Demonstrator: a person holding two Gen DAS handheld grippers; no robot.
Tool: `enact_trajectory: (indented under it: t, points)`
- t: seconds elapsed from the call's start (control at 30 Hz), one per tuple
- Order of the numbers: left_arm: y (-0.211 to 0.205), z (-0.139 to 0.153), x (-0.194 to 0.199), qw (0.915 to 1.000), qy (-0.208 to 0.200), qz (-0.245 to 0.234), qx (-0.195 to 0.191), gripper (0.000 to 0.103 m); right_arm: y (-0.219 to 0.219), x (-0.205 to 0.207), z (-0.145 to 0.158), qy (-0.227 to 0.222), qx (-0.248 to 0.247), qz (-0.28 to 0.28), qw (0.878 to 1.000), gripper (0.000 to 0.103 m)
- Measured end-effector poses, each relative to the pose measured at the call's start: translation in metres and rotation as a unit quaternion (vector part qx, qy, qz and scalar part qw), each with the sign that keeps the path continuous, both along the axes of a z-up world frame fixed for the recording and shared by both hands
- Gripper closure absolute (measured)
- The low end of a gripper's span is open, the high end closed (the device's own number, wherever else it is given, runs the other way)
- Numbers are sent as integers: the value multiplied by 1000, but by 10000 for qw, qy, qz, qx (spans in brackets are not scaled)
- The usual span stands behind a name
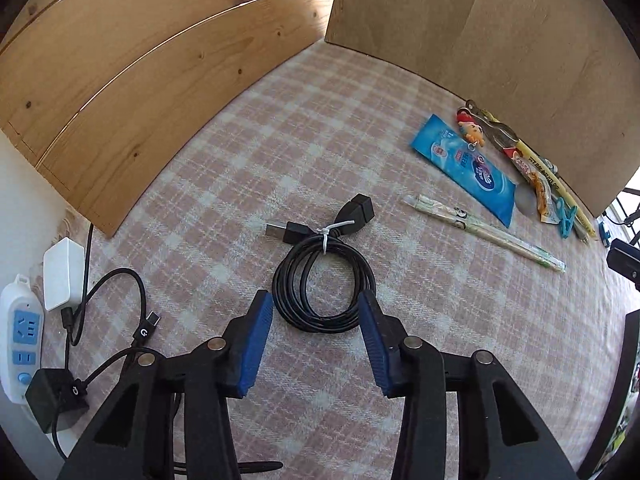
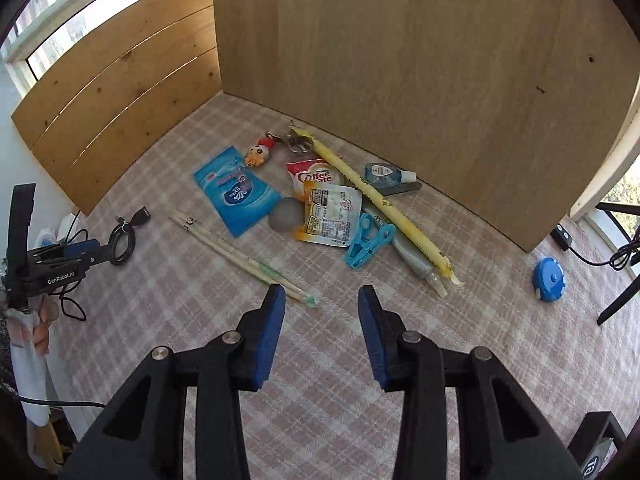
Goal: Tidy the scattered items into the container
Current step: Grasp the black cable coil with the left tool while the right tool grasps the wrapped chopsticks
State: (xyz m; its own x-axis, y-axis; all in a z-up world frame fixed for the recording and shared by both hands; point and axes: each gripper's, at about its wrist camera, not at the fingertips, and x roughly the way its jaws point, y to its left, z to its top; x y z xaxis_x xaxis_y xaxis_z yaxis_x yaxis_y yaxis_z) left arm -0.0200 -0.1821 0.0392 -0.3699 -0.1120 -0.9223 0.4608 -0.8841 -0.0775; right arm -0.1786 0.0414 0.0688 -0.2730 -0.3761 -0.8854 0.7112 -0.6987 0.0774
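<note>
The scattered items lie on my plaid cloth (image 2: pixel 320 380), mostly bunched in the upper middle of the right wrist view against the tall wooden panel (image 2: pixel 420 60). In that bunch I see a blue wipes packet (image 2: pixel 236 190), a small doll keychain (image 2: pixel 260 152), a Coffee-mate sachet (image 2: pixel 314 176), a second flat sachet (image 2: pixel 332 214) touching it, a grey round pad (image 2: pixel 285 215) just beside the packet, a light blue clip (image 2: pixel 368 245), a long yellow tube (image 2: pixel 384 204) running diagonally, and a small blue bottle (image 2: pixel 386 172) near the panel. A wrapped pair of chopsticks (image 2: pixel 240 258) slants down toward the centre, its lower end just beside the left blue pad of my right gripper (image 2: pixel 322 296). That gripper's jaws stand apart with only cloth between them. A blue round tape measure (image 2: pixel 549 276) sits alone at the right, well apart from the bunch.

In the left wrist view, a coiled black USB cable (image 1: pixel 324 280) bound with a white tie lies at the centre. My left gripper (image 1: pixel 316 306) has its jaws apart on either side of the coil's lower part; I cannot tell whether the pads touch it. At the lower left edge I see a white power strip (image 1: pixel 20 336) and a white adapter (image 1: pixel 64 272). I can't make out a container in either view.
</note>
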Motion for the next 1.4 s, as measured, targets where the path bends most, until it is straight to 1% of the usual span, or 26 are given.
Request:
enact_trajectory:
  t: [0.17,0.27,0.37,0.4,0.53,0.63,0.73,0.8,0.87,0.93,0.97,1.0,1.03,1.13,1.27,1.4]
  points:
    - [-11,-3,-1,9998,36,206,-34,62,-49,7,-24,-77,228,563,9981,66]
    - [-16,-9,-3,9998,-16,191,101,63,-74,12,-34,-3,374,888,9953,66]
    - [-17,-16,-6,9997,-66,134,171,66,-93,14,-43,37,486,1150,9922,66]
    - [-17,-18,-7,9997,-77,104,201,66,-98,14,-46,31,521,1215,9912,66]
    - [-13,-19,-11,9999,-85,-85,64,66,-114,15,-55,94,756,1519,9855,66]
    - [-16,-20,-11,9999,-42,-69,64,66,-119,17,-60,105,895,1706,9812,66]
    - [-14,-21,-12,9998,-84,-177,1,67,-120,16,-65,79,1025,1783,9786,66]
    - [-8,-21,-16,9993,-109,-364,12,67,-120,15,-69,68,1071,1783,9781,66]
    - [0,-22,-21,9982,-144,-570,-94,67,-118,12,-69,-27,1031,1720,9797,66]
    - [3,-22,-24,9979,-127,-610,-171,75,-116,10,-70,-118,1004,1622,9816,67]
    - [3,-22,-26,9981,-111,-583,-160,86,-116,10,-70,-143,1007,1591,9820,68]
    - [2,-21,-26,9984,-89,-556,-81,88,-115,11,-70,-179,1010,1568,9823,72]
    - [1,-21,-27,9985,-69,-538,-27,88,-113,11,-70,-228,1010,1532,9828,78]
    - [0,-20,-23,9984,-50,-558,-111,90,-106,11,-70,-358,989,1328,9855,86]
    - [13,-21,-6,9991,93,-383,124,92,-85,11,-70,-644,754,810,9918,90]
    - [27,-20,6,9984,162,-401,353,93,-61,18,-70,-867,462,382,9944,93]
